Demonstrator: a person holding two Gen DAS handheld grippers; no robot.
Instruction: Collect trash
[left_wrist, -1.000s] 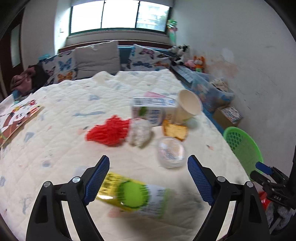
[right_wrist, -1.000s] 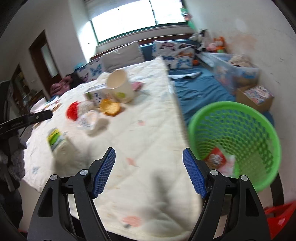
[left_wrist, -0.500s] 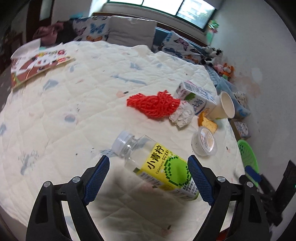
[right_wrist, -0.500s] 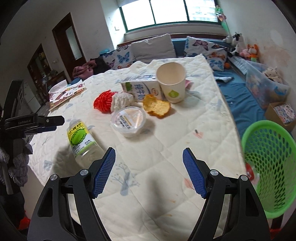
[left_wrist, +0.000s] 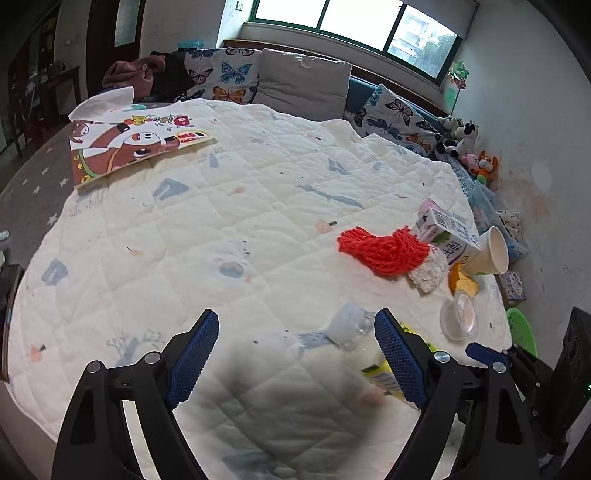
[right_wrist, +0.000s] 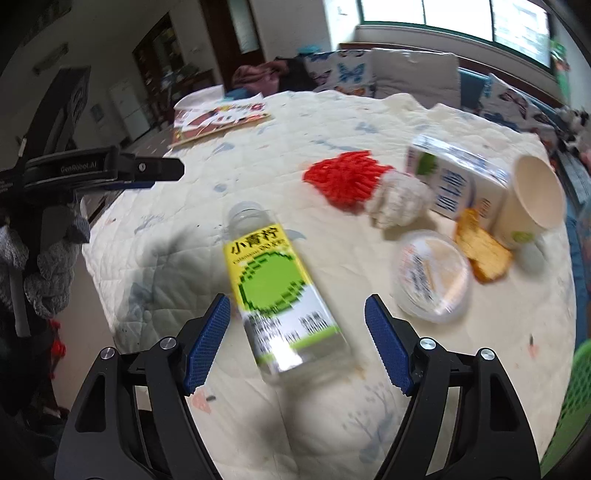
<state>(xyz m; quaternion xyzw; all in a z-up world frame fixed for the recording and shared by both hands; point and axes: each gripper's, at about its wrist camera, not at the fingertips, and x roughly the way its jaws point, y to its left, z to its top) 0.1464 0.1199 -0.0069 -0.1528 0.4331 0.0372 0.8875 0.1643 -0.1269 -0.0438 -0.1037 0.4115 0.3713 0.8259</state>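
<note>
A clear plastic bottle (right_wrist: 277, 291) with a yellow-green label lies on the quilted table, between the open fingers of my right gripper (right_wrist: 297, 339). In the left wrist view the bottle (left_wrist: 354, 326) lies partly behind the right finger of my open, empty left gripper (left_wrist: 295, 354). Beyond lie a red mesh net (right_wrist: 345, 179), crumpled paper (right_wrist: 397, 201), a milk carton (right_wrist: 454, 184), a paper cup (right_wrist: 532, 199), a bread piece (right_wrist: 482, 251) and a lidded plastic cup (right_wrist: 432, 273).
A green basket (right_wrist: 569, 402) stands off the table's right edge; it also shows in the left wrist view (left_wrist: 521, 330). A picture book (left_wrist: 129, 144) lies at the far left of the table. Pillows (left_wrist: 303, 85) line the back.
My right gripper has swung left from the basket and closed in over the bottle. My left gripper has drifted left, so the bottle now lies by its right finger.
</note>
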